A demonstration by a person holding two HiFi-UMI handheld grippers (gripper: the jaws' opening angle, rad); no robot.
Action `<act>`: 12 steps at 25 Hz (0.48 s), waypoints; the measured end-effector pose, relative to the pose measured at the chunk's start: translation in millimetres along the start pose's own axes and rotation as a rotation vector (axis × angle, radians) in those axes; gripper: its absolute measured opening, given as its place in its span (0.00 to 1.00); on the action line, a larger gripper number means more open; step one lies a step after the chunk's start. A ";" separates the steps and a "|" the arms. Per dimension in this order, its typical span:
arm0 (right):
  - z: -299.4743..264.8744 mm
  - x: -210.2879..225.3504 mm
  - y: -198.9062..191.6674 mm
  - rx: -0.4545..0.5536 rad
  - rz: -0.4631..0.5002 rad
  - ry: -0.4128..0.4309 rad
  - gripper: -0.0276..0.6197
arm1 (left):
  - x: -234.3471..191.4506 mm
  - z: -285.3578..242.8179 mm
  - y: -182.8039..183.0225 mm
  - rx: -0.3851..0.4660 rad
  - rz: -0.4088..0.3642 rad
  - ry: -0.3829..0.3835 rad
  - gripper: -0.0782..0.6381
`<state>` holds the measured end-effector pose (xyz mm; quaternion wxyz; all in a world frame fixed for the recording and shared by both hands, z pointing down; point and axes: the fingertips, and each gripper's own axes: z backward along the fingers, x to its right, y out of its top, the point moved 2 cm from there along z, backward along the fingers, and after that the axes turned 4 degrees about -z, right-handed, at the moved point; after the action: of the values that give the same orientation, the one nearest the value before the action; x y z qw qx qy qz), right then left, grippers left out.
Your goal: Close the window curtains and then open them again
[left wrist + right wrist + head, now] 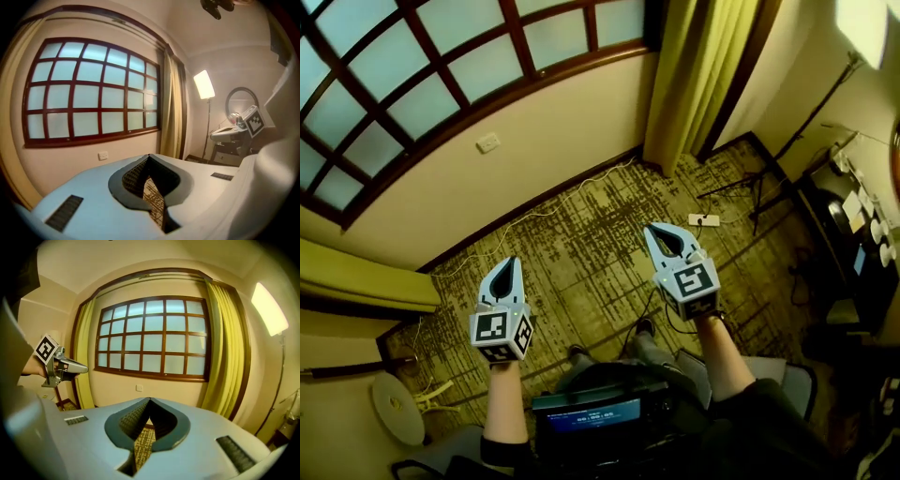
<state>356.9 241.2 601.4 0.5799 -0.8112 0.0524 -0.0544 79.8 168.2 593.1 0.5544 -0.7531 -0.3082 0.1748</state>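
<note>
Head view: The window fills the upper left of the frame, uncovered. The right curtain hangs bunched at top centre-right, beside the window's end. The left curtain is gathered at the left edge. The left gripper sits lower left of centre and the right gripper right of centre. Both are over the patterned carpet, well apart from either curtain. A socket is on the wall under the window, and a power strip lies on the carpet near the right curtain.

Left gripper view: Jaws clenched tip to tip, nothing between them. Window at upper left, panes bare. The right curtain hangs at centre, with a lit lamp to its right. The right gripper shows at the right edge.

Right gripper view: Jaws clenched, nothing grasped. The window is centred, with one curtain drawn back on each side. The left gripper shows at the left edge.
</note>
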 end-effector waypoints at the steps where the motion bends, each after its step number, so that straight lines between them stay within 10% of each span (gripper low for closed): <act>1: 7.8 14.7 -4.8 -0.004 -0.013 -0.039 0.07 | 12.3 -14.7 5.6 0.007 -0.011 -0.040 0.11; 12: 120.6 129.3 -64.4 -0.023 -0.145 -0.365 0.07 | 169.3 -112.5 42.3 0.026 -0.138 -0.395 0.11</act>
<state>504.1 355.6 627.2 0.5650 -0.8158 -0.1114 0.0526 286.2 189.6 603.0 0.5034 -0.6740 -0.4597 0.2846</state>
